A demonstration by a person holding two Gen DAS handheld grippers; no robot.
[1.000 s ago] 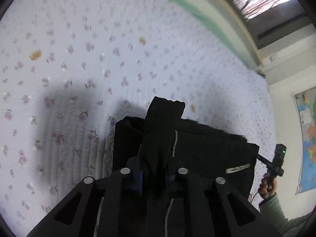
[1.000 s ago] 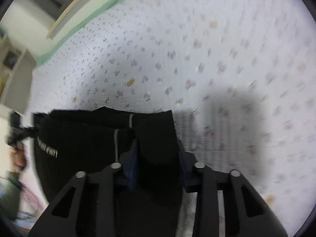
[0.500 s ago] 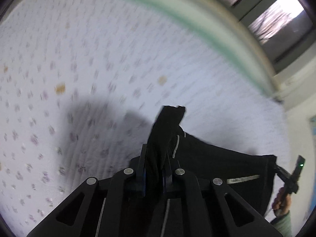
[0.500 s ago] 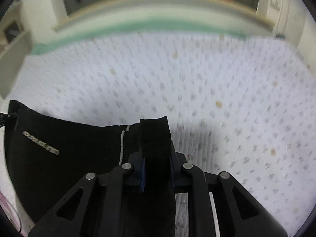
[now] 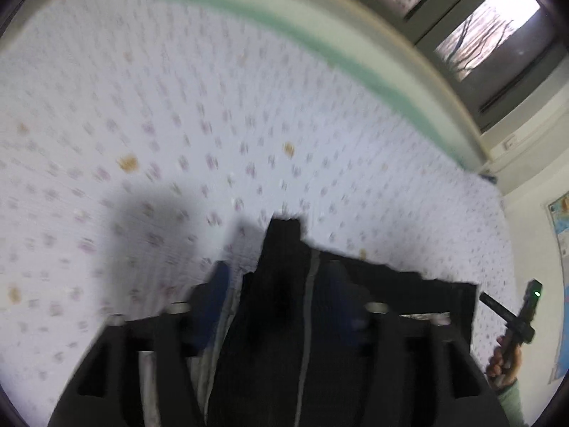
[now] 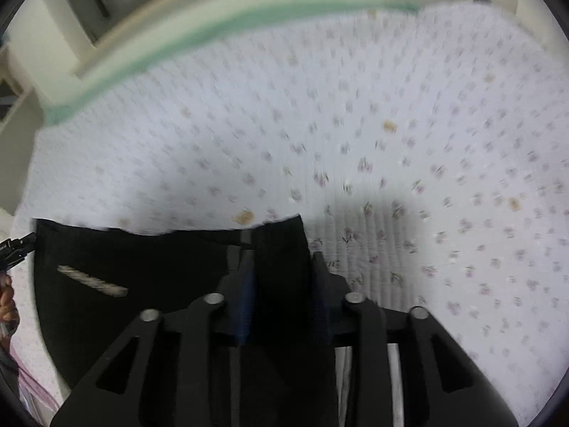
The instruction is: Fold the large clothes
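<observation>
- A floral quilt (image 5: 213, 114) spreads ahead of both tools; a green-edged ledge (image 6: 170, 42) and a window (image 5: 487, 32) lie beyond it.
- Left gripper (image 5: 277, 284): fingers spread, the black garment (image 5: 409, 291) bunched between them and stretching off to its right.
- Right gripper (image 6: 281, 267): fingers parted, the garment's (image 6: 142, 267) corner between them, the rest off to its left.

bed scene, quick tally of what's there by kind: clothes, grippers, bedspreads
black garment: 1
grippers: 2, the left gripper and the right gripper
floral bedspread: 1
total: 4
</observation>
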